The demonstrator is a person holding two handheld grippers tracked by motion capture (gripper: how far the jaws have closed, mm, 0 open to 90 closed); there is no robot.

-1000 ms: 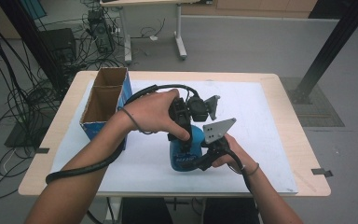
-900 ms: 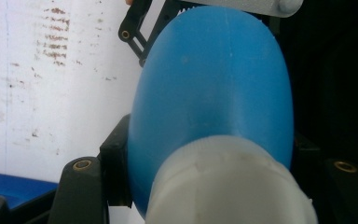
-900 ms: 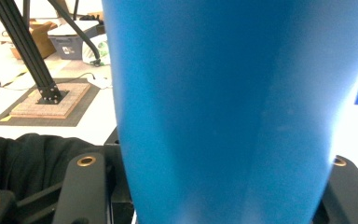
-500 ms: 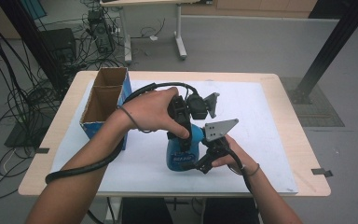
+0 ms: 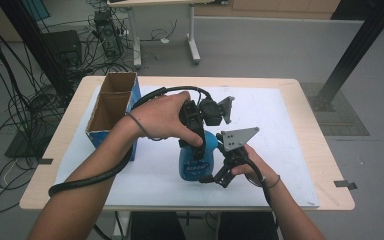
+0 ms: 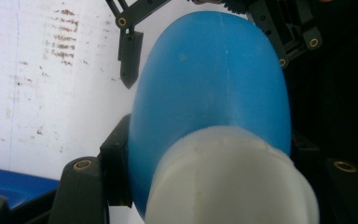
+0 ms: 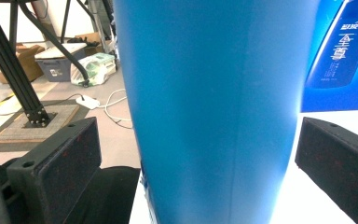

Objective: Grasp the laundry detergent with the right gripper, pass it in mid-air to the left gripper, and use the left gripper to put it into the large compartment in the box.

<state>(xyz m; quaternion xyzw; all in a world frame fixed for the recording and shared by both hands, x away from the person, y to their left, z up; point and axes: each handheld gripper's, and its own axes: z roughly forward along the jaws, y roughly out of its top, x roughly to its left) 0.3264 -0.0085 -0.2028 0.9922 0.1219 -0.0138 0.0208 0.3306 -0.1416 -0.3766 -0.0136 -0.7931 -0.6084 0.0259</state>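
Observation:
A blue bottle with a white cap stands upright on the white mat. My left gripper comes down from above and is shut on the bottle's upper part. In the left gripper view the bottle and its cap sit between the jaws of that gripper. My right gripper reaches in low from the right and is open around the bottle's lower body. In the right gripper view the bottle stands between the pads with a gap on the left side.
An open cardboard box with blue sides stands at the mat's left edge, close to the left forearm. The left gripper's thick cable loops over the table's front left. The mat's right half is bare, and the wooden table edge lies beyond it.

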